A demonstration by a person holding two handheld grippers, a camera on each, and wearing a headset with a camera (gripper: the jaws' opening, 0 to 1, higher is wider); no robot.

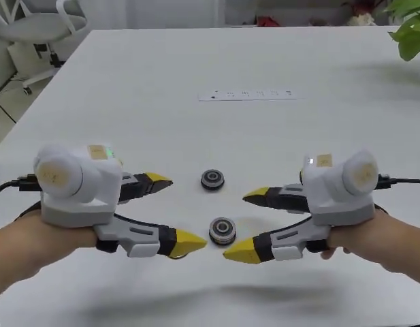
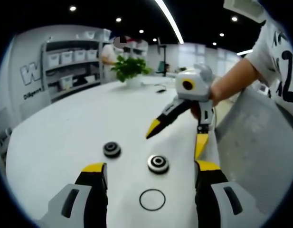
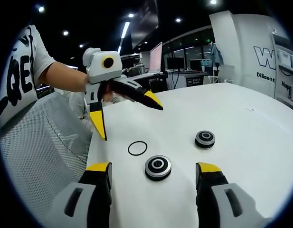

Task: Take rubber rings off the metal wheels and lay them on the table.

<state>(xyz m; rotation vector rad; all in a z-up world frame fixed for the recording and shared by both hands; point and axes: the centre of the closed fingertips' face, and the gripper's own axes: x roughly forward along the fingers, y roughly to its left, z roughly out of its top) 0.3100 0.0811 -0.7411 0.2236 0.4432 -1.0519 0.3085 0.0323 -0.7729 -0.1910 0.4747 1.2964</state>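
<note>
Left gripper (image 1: 175,210) jaws spread wide, empty; loose ring (image 2: 152,199) between its tips. Near wheel (image 1: 222,230) between both grippers, far wheel (image 1: 212,180) beyond. Right gripper (image 1: 244,225) gaping, empty. Risk: unpinned wheel skids under ring pull; crowded tips may clash.

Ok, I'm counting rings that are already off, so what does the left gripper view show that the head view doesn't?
Left gripper view: a loose black rubber ring lying flat on the table, seen in front of the left tool between its open jaws, plus shelves of bins at the back. Head view: a power strip further up the table and a chair beyond its corner. Both: the two metal wheels, near and far, the white table and the open right tool.
</note>
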